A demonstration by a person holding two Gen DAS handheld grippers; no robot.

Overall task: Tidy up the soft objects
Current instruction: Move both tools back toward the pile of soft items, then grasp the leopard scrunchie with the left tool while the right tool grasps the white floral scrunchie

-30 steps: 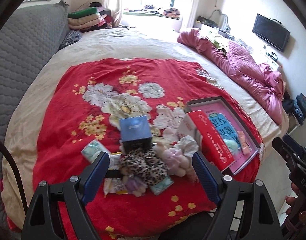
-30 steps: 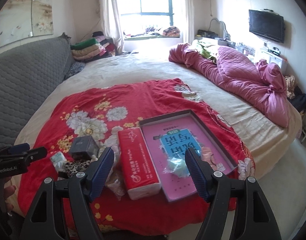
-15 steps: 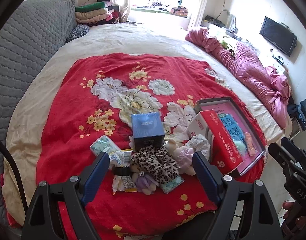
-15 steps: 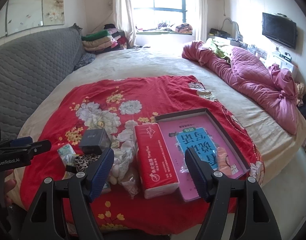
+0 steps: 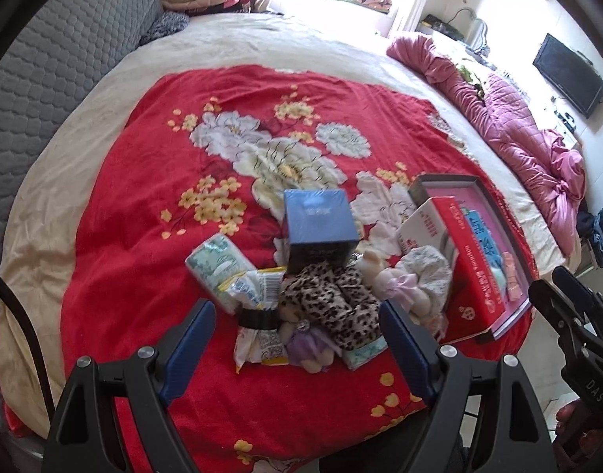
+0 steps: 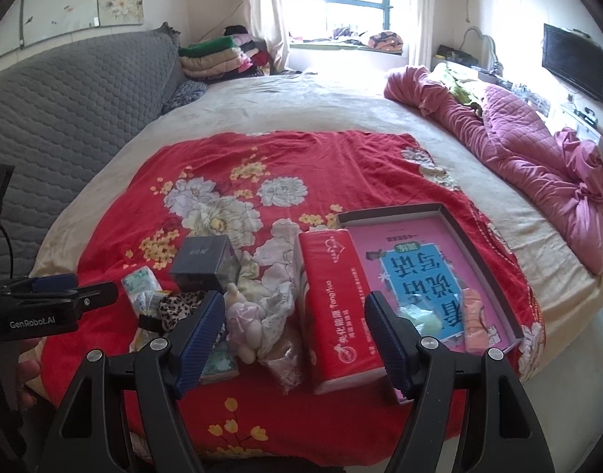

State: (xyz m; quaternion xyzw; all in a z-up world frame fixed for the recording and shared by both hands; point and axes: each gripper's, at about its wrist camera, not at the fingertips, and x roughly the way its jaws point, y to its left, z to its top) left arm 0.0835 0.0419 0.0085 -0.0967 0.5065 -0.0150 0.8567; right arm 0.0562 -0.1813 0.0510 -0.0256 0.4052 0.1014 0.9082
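Note:
A pile of small soft items lies on the red floral blanket (image 5: 144, 205): a leopard-print fabric piece (image 5: 333, 299), a pale pink plush (image 5: 404, 291), a lace-trimmed white piece (image 5: 427, 268), a small purple plush (image 5: 305, 347), tissue packs (image 5: 214, 264) and a dark blue box (image 5: 317, 228). A red tissue pack (image 6: 337, 307) lies beside an open tray (image 6: 451, 216) with a pink book inside. My left gripper (image 5: 293, 339) is open above the pile. My right gripper (image 6: 293, 335) is open above the red pack and pink plush (image 6: 242, 323).
A crumpled pink quilt (image 6: 538, 157) lies at the bed's right side. A grey padded headboard (image 6: 65, 110) is on the left. Folded clothes (image 6: 218, 59) are stacked at the far end by the window. A TV (image 6: 573, 61) hangs at right.
Both grippers have moved forward and down toward the pile, which now looks larger in both views. Both stay open and empty.

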